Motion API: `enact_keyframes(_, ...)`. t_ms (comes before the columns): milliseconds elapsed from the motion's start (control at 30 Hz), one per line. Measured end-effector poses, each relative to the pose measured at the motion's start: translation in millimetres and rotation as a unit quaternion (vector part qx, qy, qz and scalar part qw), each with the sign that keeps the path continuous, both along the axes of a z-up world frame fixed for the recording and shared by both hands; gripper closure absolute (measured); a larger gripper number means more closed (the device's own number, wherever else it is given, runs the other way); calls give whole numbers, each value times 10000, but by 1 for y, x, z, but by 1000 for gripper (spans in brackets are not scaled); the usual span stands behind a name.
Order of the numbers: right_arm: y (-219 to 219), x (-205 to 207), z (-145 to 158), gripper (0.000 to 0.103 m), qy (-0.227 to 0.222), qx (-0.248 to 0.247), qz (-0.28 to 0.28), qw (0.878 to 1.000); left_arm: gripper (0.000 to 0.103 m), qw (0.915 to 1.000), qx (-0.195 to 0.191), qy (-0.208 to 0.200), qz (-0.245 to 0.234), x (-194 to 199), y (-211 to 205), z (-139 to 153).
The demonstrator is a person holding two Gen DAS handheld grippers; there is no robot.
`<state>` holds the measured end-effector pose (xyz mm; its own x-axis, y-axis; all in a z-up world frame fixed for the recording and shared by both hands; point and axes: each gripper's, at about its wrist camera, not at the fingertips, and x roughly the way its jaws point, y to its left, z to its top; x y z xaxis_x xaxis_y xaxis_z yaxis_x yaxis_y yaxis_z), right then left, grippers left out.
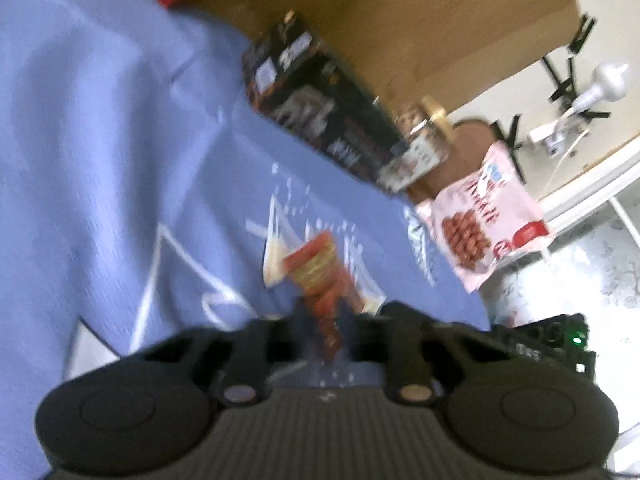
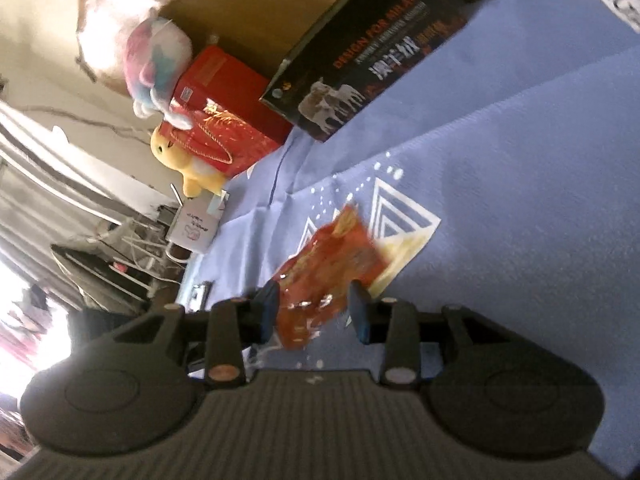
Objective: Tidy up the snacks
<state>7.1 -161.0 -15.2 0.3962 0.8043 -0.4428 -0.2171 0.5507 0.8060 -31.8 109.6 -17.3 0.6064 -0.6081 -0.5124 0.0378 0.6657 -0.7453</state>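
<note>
A red and orange snack packet (image 1: 320,276) sits between the fingers of my left gripper (image 1: 332,320), above a blue cloth (image 1: 120,140); the view is blurred and the fingers look closed on its lower end. In the right wrist view a red snack packet (image 2: 332,268) lies between the blue pads (image 2: 269,312) of my right gripper (image 2: 314,314). The jaws stand apart on either side of it. A pink snack bag (image 1: 488,220) hangs over the cloth's far edge.
A black printed box (image 1: 320,112) (image 2: 368,52) and a red gift box (image 2: 228,120) stand along a brown cardboard wall (image 1: 420,12). A jar (image 1: 424,132) stands by the black box. Plush toys (image 2: 160,60) rest on the red box. A white cup (image 2: 192,232) sits beyond the cloth.
</note>
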Motion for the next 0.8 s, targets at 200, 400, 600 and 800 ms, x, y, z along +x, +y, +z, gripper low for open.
enact_keyframes(200,-33,-25,-3,61,-293,121,-164,9994,95,9989,-296,196,-311,-7,-22,-2)
enact_keyframes(400,-78,-48,-8,49,37,745,-560,9956,95,9840,-1518,574,-730,-6,-36,-8)
enact_keyframes(600,-94,-63,-14,45,305,1196,-625,9904,95,9772,-1852,556,-874,-10,-47,2)
enact_keyframes(800,-92,-66,-25,41,614,2004,-624,9758,95,9745,-1906,520,-1064,-17,-61,9)
